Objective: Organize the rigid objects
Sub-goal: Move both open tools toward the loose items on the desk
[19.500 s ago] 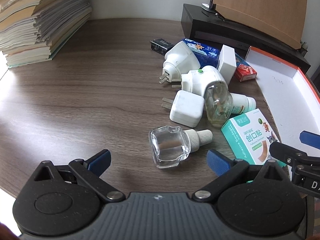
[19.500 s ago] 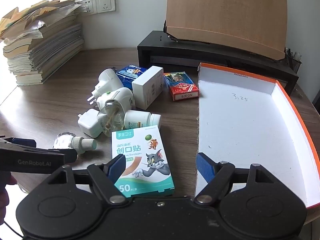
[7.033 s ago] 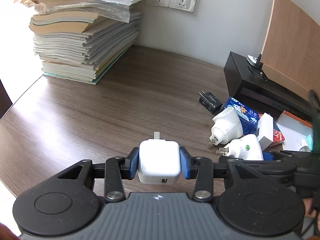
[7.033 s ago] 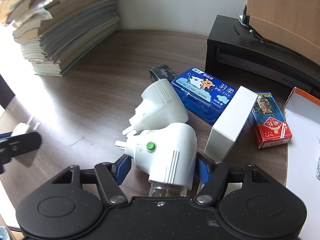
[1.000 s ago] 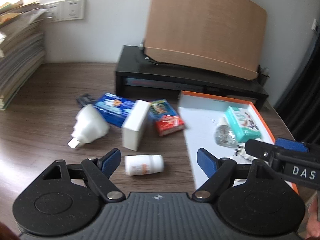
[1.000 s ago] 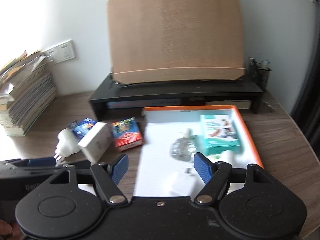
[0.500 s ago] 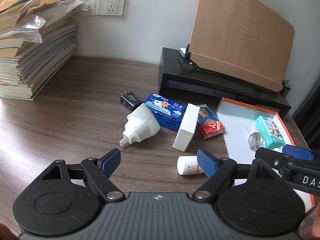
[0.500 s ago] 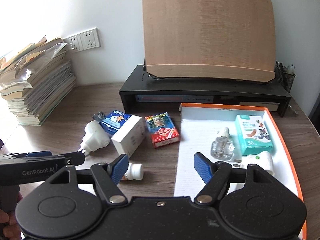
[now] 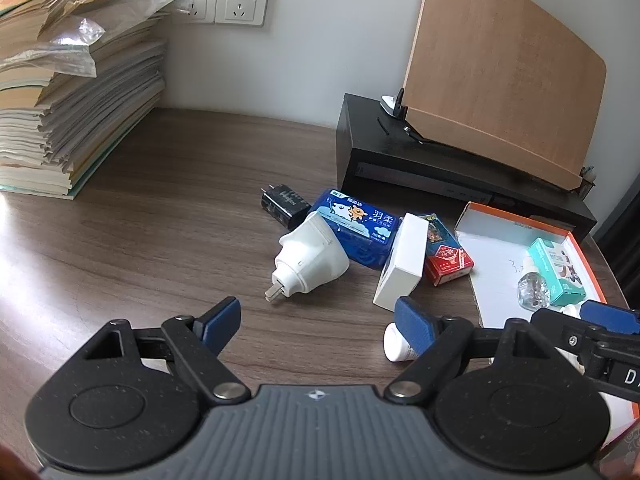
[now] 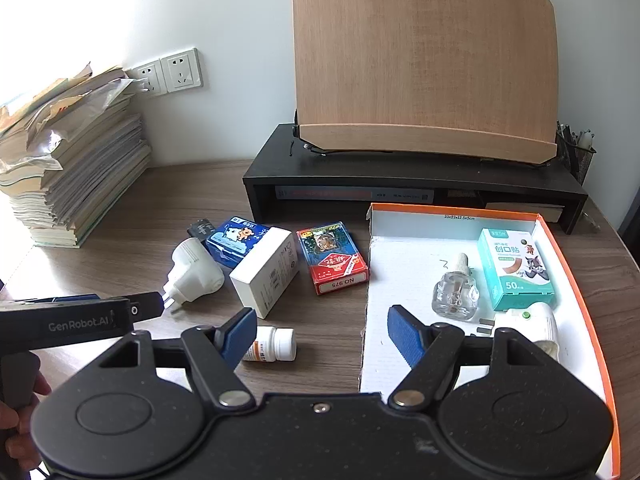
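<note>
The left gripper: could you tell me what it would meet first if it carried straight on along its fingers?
Probably the white plug-in adapter, lying prongs toward the left gripper, whose jaws are open and empty. Only bare tabletop lies between, though depth is hard to judge.

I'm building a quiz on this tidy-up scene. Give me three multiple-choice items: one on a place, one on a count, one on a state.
1. Where is the glass bottle?
A. in the orange-rimmed box
B. on the paper stack
C. on the black stand

2. How many wall sockets show?
A. one
B. two
C. four

3. How is the pill bottle?
A. upright
B. lying on its side
C. held in a gripper

Answers:
1 A, it stands on the box floor.
2 B, two sockets sit side by side.
3 B, it lies flat on the table.
</note>
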`<state>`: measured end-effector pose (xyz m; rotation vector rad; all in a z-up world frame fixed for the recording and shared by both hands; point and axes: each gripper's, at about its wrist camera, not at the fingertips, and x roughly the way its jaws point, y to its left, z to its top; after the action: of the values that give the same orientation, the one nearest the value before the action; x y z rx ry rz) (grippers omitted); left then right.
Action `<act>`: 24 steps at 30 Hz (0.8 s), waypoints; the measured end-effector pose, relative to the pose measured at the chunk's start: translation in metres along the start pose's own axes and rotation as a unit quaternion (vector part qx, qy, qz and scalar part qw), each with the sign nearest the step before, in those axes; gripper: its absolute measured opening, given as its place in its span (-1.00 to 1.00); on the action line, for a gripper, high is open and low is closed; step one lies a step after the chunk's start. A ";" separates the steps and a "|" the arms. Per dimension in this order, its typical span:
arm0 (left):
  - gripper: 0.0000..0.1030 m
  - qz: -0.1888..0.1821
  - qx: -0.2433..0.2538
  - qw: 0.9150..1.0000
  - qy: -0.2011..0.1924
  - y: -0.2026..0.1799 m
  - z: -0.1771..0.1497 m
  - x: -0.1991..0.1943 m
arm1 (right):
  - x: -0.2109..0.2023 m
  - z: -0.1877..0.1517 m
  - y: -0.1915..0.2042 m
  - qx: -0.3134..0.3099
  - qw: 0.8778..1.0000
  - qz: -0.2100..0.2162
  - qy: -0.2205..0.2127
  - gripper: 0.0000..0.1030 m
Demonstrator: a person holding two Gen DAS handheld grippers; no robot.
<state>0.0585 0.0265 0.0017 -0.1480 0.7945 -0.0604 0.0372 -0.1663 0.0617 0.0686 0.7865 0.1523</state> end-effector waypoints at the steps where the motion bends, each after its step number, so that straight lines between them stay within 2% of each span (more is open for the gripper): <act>1: 0.67 -0.001 0.002 1.000 0.001 0.000 0.001 0.001 | 0.001 0.000 0.001 0.000 1.000 0.000 0.001 0.66; 24: 0.69 -0.001 0.012 1.000 0.009 0.010 0.013 0.025 | 0.029 0.010 0.014 0.000 1.000 -0.004 0.011 0.66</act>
<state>0.0849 0.0346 -0.0087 -0.1266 0.8109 -0.0733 0.0624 -0.1474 0.0501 0.0636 0.8093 0.1469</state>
